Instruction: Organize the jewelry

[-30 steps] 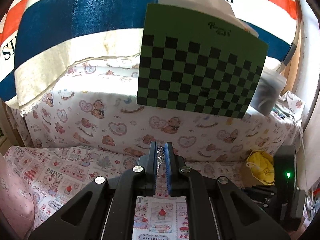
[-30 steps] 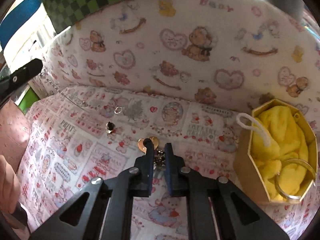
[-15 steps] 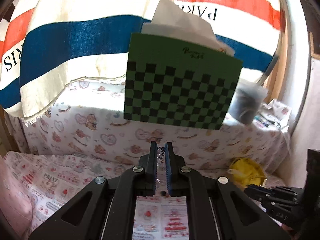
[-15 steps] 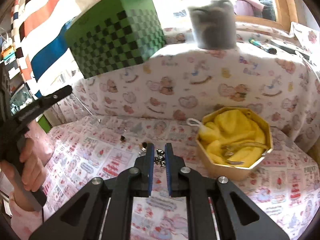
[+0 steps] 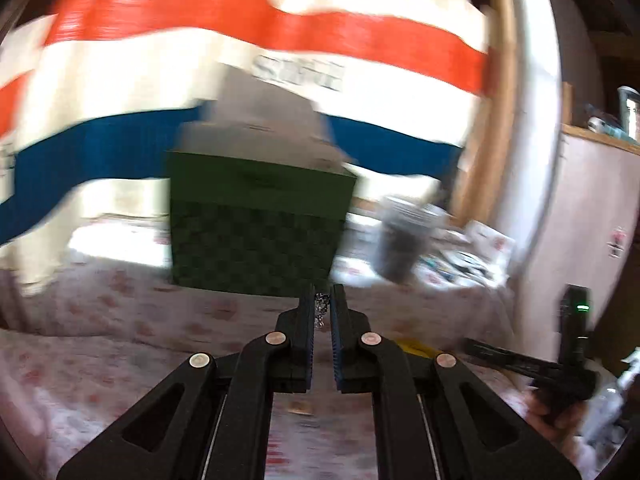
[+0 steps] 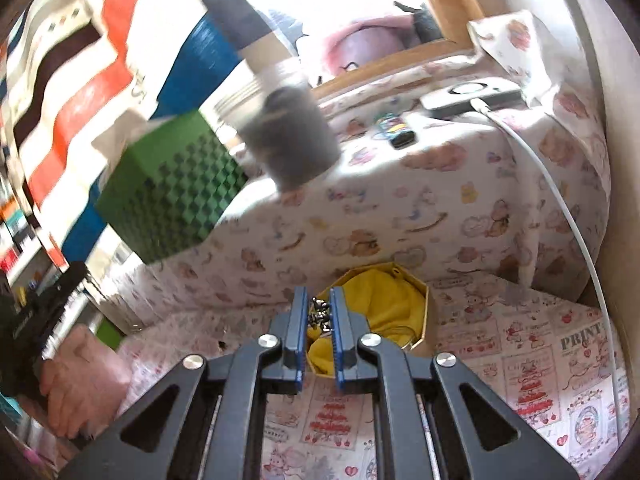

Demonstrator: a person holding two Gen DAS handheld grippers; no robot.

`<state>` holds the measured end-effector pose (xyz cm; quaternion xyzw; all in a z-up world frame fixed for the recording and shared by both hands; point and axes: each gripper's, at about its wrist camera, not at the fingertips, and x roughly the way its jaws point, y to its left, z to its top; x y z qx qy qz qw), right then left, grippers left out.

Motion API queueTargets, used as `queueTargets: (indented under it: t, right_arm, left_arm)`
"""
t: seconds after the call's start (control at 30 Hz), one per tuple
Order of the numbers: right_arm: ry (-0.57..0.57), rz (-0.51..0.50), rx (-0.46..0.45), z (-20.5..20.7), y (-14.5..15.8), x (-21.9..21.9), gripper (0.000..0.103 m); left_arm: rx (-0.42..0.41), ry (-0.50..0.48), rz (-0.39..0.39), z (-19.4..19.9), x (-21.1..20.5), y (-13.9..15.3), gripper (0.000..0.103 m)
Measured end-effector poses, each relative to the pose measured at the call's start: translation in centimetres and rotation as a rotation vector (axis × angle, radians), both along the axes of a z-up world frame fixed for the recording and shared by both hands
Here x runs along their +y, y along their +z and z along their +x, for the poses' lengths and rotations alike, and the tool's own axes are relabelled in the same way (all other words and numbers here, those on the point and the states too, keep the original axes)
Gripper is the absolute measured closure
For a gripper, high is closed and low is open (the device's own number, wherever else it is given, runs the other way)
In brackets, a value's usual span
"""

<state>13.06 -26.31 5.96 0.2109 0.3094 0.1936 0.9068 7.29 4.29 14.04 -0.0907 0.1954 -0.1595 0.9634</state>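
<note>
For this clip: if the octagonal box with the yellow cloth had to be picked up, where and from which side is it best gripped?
Grip the octagonal box by its thin upright wall, coming from above with one finger inside and one outside. Its right-hand wall looks best: it is bare, while the right gripper, shut on a chain, blocks the left side.

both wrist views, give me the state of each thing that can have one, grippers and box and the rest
left gripper: shut on a silver chain
silver chain: pinched at the fingertips, a short end dangling
right gripper: shut on a dark metal cluster
dark metal cluster: clamped between the pads, lifted off the cloth
octagonal box: open, no lid on it, yellow cloth inside
green checkered box: tissue sticking out of the top
</note>
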Motion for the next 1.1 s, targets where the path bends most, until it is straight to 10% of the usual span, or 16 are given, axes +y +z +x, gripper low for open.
queueTargets:
  t: [0.13,0.47,1.1]
  right_arm:
    - [-0.029,0.024,0.023,0.5,-0.9,-1.1,0.093]
    - [-0.04,0.06,0.075,2.2,-3.1,-1.9,0.093]
    - [-0.109,0.17,0.07,2.2,-3.5,-5.0,0.083]
  left_arm:
    - [0.064,-0.072,-0.083,1.8,-3.0,1.2,0.096]
    - [0.134,-0.076,0.064,6.4,-11.9,0.5,0.096]
    - [0.25,-0.097,0.121,9.9,-16.3,-4.4,0.096]
